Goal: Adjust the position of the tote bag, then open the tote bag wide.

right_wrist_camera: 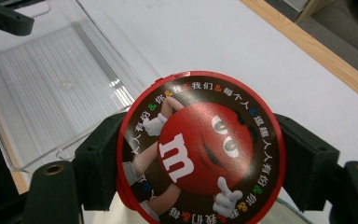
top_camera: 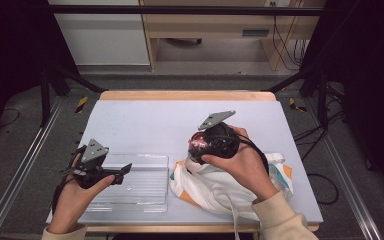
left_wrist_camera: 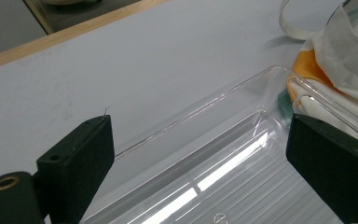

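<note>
– What's written on the round tin?
– A white "m" on a red candy figure, ringed by Chinese characters; glossy, red-rimmed. The right gripper pinches it above the white cloth bag.
– And around it?
– At nine o'clock, a clear ribbed plastic tray; over it the left gripper, spread.

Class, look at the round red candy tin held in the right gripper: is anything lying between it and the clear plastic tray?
Nothing visible does. The candy tin is clamped in the right gripper, and bare table separates it from the tray.
</note>
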Motion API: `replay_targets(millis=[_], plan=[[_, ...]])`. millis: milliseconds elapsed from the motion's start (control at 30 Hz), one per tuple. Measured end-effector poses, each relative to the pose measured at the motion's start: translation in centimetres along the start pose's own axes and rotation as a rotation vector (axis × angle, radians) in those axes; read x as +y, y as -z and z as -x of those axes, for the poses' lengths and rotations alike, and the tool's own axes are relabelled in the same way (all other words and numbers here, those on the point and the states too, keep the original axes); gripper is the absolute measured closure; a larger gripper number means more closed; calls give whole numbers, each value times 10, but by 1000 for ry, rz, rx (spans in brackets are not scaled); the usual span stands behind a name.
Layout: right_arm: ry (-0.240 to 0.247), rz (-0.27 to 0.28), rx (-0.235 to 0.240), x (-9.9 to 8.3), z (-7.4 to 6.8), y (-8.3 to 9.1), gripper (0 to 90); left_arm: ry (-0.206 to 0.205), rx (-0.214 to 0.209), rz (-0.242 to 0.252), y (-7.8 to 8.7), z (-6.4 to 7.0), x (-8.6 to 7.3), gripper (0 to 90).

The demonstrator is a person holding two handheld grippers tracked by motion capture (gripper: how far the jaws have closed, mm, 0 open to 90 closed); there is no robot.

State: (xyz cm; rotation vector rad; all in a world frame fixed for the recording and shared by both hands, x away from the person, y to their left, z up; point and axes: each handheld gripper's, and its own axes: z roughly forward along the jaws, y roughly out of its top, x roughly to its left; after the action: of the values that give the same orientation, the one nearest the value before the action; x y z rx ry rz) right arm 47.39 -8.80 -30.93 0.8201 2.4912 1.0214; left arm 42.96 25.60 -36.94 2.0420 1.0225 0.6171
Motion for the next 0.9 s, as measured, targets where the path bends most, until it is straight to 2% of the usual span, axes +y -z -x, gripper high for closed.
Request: replay_targets(millis=[300,533,900], plan=[[11,-1,11,8,-3,-13,260,7,4,-1,3,-9,-4,71],[14,4,23,15,-8,-25,260,-6,-1,-7,4,-12,-5,65],[31,-2,38,23,-17,-37,260,8,1,-1,6,-16,-7,66]])
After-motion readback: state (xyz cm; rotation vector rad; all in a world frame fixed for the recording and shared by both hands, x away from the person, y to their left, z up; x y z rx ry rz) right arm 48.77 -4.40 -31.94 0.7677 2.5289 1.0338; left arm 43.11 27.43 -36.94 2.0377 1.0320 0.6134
